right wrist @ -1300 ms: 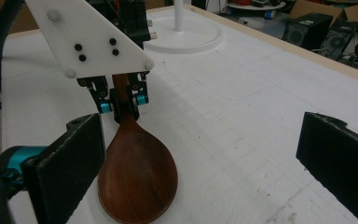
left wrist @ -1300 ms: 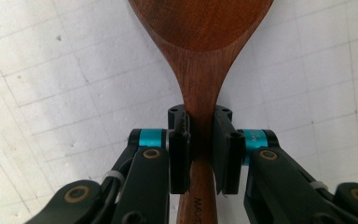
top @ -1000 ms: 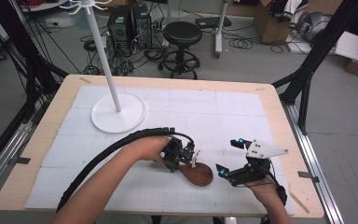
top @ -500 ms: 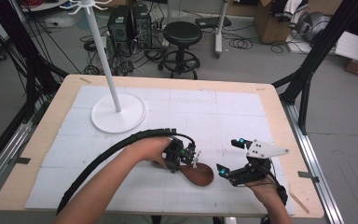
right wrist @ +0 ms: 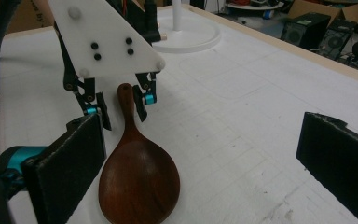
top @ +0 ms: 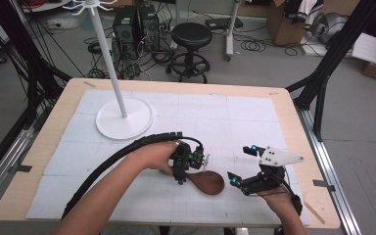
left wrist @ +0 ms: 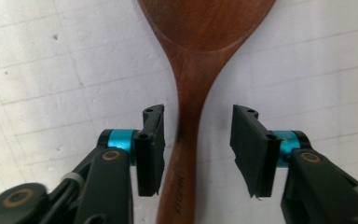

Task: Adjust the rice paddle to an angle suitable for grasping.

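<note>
A dark wooden spoon lies flat on the white mat, bowl toward the right. My left gripper stands over its handle, pointing down. In the left gripper view the two black jaws are open, one on each side of the handle, with gaps on both sides. The right gripper view shows the same: the left gripper straddles the thin handle near its end. My right gripper hovers just right of the spoon's bowl, wide open and holding nothing.
A white stand with a tall pole and a round base sits at the mat's back left. The wooden table edge runs along the right. Off the table behind are a stool and cables on the floor.
</note>
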The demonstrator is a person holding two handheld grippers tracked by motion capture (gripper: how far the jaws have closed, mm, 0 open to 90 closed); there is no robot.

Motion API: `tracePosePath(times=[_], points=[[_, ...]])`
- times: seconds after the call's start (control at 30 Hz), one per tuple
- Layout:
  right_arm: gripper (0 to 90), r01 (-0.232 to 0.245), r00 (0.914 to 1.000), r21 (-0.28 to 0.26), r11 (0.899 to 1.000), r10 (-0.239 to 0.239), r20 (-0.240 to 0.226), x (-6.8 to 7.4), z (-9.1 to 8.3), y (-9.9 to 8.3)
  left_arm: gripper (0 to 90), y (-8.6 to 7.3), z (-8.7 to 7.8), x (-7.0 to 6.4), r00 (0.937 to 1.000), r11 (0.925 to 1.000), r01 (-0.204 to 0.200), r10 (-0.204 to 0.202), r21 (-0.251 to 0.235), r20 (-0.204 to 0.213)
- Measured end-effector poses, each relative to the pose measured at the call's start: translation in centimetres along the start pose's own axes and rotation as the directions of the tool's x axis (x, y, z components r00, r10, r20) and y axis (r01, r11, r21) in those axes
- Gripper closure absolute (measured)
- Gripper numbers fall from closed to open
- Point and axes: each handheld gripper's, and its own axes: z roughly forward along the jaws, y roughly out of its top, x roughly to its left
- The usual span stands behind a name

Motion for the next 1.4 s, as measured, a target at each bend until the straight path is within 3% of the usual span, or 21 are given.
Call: tracePosePath(times=[0.2, 0.33, 0.43, 0.67, 1.0, 1.07, 1.13, 1.4], points=[[0.4, -0.004, 1.0, 0.005, 1.0, 0.004, -0.002, 0.1, 0.1, 0.0, 37.9, -1.2, -1.2, -0.6, 0.9971, 0.9962, 0.072, -0.073, -0.047, -0.021], [0.4, -0.002, 1.0, 0.005, 1.0, 0.002, -0.005, 0.1, 0.1, 0.1, 29.7, -2.2, -1.8, -0.8, 0.9904, 0.9879, 0.136, -0.137, -0.074, -0.013], [0.4, 0.004, 1.0, 0.005, 1.0, -0.004, -0.006, 0.1, 0.2, 0.1, 22.6, -3.1, -2.1, -0.9, 0.9864, 0.9832, 0.159, -0.162, -0.09, -0.03], [0.4, 0.003, 1.0, 0.004, 1.0, -0.003, -0.007, 0.1, 0.2, 0.1, 4.3, -5.0, -2.8, -1.3, 0.972, 0.9586, 0.219, -0.231, -0.181, -0.043], [0.4, 0.0, 1.0, 0.007, 1.0, 0.0, -0.009, 0.2, 0.3, 0.1, 1.7, -7.4, -4.0, -2.4, 0.9566, 0.9304, 0.263, -0.286, -0.256, -0.057], [0.4, -0.001, 1.0, 0.007, 1.0, 0.001, -0.009, 0.2, 0.3, 0.1, 1.7, -8.0, -4.2, -2.7, 0.9532, 0.9197, 0.274, -0.299, -0.281, -0.047], [0.4, 0.002, 1.0, 0.006, 1.0, -0.002, -0.009, 0.2, 0.3, 0.1, 1.7, -8.6, -4.3, -2.9, 0.9506, 0.915, 0.278, -0.306, -0.292, -0.053], [0.4, 0.003, 0.9999, 0.008, 1.0, -0.003, -0.013, 0.3, 0.5, 0.1, 1.7, -10.8, -4.5, -4.0, 0.9301, 0.8826, 0.321, -0.362, -0.344, -0.062]])
